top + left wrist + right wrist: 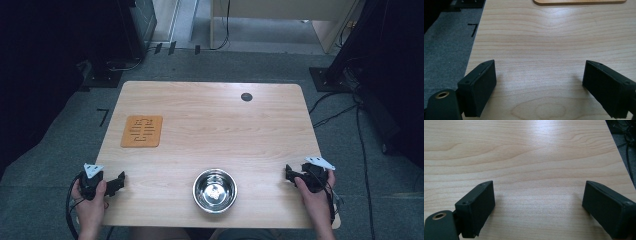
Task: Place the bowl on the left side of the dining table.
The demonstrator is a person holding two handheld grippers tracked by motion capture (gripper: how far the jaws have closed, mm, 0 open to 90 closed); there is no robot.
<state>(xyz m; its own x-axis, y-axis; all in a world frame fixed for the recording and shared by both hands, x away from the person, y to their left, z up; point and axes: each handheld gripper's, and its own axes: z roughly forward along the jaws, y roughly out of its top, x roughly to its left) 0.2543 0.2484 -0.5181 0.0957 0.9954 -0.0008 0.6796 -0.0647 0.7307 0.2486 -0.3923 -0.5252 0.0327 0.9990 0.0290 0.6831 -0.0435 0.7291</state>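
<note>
A shiny steel bowl (215,189) sits near the front edge of the wooden table (210,125), between both hands. An orange cork trivet (142,131) with a cut-out pattern lies at the left; its near edge shows as the trivet (579,2) in the left gripper view. My left gripper (119,181) rests at the table's front left corner, held by a hand, its jaws wide apart over bare wood (539,85). My right gripper (289,174) rests at the front right, also wide open with nothing between its jaws (537,205).
A round black grommet (246,97) sits in the table's far right. Grey carpet (446,50) with a black tape mark (103,116) lies left of the table. Cables (345,115) trail on the floor at right, and dark stands flank the far side.
</note>
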